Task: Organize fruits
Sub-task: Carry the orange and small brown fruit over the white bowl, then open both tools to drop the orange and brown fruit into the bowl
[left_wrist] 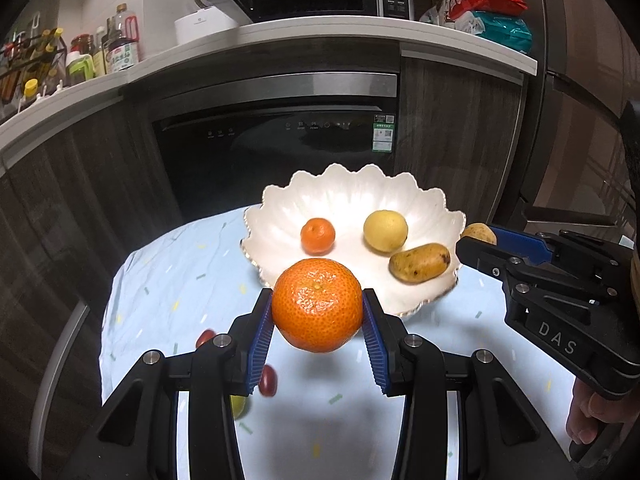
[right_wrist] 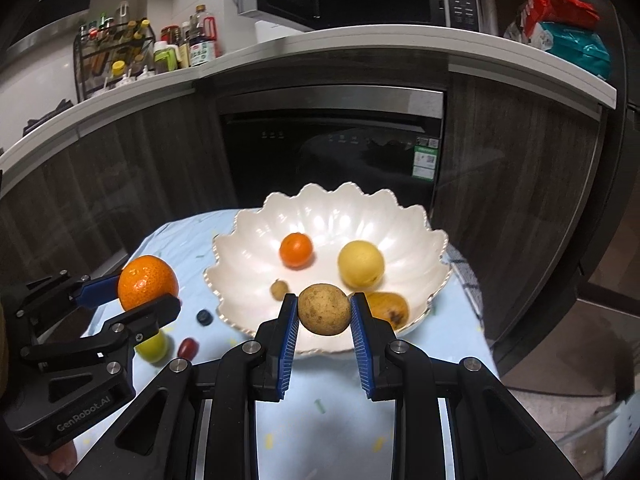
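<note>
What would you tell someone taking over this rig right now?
Left gripper: shut on a big orange, held above the cloth just short of the bowl.
Right gripper: shut on a round brown fruit, at the bowl's near rim.
Done: a small orange, a yellow fruit, a brown oblong fruit and a tiny brown one lie in the bowl.
Left: drop both held fruits in, then fetch the blueberry, red fruit and yellow-green fruit from the cloth.

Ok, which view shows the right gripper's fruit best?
Right wrist: the brown fruit sits centred, clamped between the blue pads. Left wrist shows only a sliver of it behind the right gripper.
</note>
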### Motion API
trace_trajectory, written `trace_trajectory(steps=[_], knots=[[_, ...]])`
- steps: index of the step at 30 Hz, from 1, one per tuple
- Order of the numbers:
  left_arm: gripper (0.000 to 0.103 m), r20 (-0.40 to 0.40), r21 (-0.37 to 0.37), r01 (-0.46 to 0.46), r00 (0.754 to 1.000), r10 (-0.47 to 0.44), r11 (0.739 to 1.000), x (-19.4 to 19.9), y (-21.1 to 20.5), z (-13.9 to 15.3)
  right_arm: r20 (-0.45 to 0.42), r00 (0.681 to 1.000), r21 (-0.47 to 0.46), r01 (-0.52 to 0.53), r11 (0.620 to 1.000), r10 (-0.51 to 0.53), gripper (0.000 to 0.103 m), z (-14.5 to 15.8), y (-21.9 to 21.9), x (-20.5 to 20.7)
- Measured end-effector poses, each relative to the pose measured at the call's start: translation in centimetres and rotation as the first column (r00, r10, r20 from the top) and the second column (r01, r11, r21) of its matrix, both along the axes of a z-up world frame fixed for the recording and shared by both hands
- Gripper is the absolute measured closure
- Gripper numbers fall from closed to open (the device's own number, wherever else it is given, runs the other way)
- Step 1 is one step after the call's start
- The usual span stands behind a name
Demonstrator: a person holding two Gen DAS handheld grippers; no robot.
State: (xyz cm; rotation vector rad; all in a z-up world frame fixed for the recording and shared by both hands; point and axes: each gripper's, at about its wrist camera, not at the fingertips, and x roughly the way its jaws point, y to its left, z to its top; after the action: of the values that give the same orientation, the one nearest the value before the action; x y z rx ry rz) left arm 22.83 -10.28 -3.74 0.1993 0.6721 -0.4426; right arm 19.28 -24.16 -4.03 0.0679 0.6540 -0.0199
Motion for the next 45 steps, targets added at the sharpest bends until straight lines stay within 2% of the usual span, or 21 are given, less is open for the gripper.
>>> trace_trajectory(steps=[12,28,45], knots=[[0.061,-0.005,0.010,0.020,1.000,-0.020,1.000,3.4,-2.2,-0.3,0.008,1.000,-0.006,0.027,1.000,-0.027,0.075,0.4,-1.9,2.6],[0.061,-0.045,0.025,0.025,0.999,-0.024,0.999,7.3,-3.7,-2.9,-0.033,0.999,0.002,0.032,0.999,-0.032,0.075,-1.7,-3.0,5.8],[0.059,-0.095,0.042,0.023,0.995,-0.019,0.999,8.7,-4.2,-4.9,-0.091,0.996,0.024,0.000,1.000,0.002,0.075,-3.5,-3.1,7.4]])
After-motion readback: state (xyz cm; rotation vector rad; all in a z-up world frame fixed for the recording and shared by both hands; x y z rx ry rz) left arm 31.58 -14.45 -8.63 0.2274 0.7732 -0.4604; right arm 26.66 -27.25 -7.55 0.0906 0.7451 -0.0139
